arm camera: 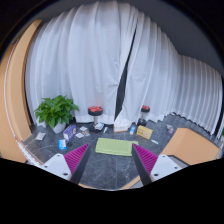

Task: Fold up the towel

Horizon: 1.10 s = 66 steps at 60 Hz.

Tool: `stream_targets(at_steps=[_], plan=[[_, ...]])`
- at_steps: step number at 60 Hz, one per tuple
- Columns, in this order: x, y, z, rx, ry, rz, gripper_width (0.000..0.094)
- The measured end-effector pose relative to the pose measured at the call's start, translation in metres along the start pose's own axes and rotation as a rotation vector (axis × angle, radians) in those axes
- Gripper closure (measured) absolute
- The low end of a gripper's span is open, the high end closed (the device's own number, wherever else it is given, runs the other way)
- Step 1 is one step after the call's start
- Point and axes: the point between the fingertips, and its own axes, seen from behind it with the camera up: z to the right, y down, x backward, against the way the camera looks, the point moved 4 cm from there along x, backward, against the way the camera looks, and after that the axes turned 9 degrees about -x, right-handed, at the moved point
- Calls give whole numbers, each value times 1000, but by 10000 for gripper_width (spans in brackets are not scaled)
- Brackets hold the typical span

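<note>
The claw [110, 160] is spread wide, its two fingers well apart with the magenta pads [76, 157] facing each other across an open gap and pinching nothing. The towel [114, 147], light green, lies flat on the dark table [105, 172] just ahead of the fingers, in line with the gap between them and touching neither. Toward the table's far left corner stands a leafy plant [56, 109]. Along the far edge, behind the towel, stands a jar [96, 115] with a red lid, and further right a second dark container [144, 113], also with red at its top. Between that far edge and the towel lie several small items, too small to name with certainty: some pale and blue pieces on the left side near the plant, and a yellowish box [145, 131] on the right side. A small blue object [62, 144] sits near the left finger, just beside its outer side. White curtains [110, 60] hang behind the table across the whole back, with a dark gap between two of them behind the jar. A curved orange-tan panel [14, 95] rises at the table's left side, and another orange-tan surface [190, 147] lies at the right, beyond the right finger.
</note>
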Motion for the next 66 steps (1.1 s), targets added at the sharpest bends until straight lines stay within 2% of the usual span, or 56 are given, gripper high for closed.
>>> stream_targets(at_steps=[13,30,39,49,58,66], plan=[[-10,25,3,-19,9,-23,85],[-96,118,-16,-38,20,-163,88],[-191,167,-57,-60,-13,-234,84],[-342,186,-93,-61,-4,-234,87],[-465,194,-98,-12,52,-244,87],[-545,207,-86,28,113,-279,113]])
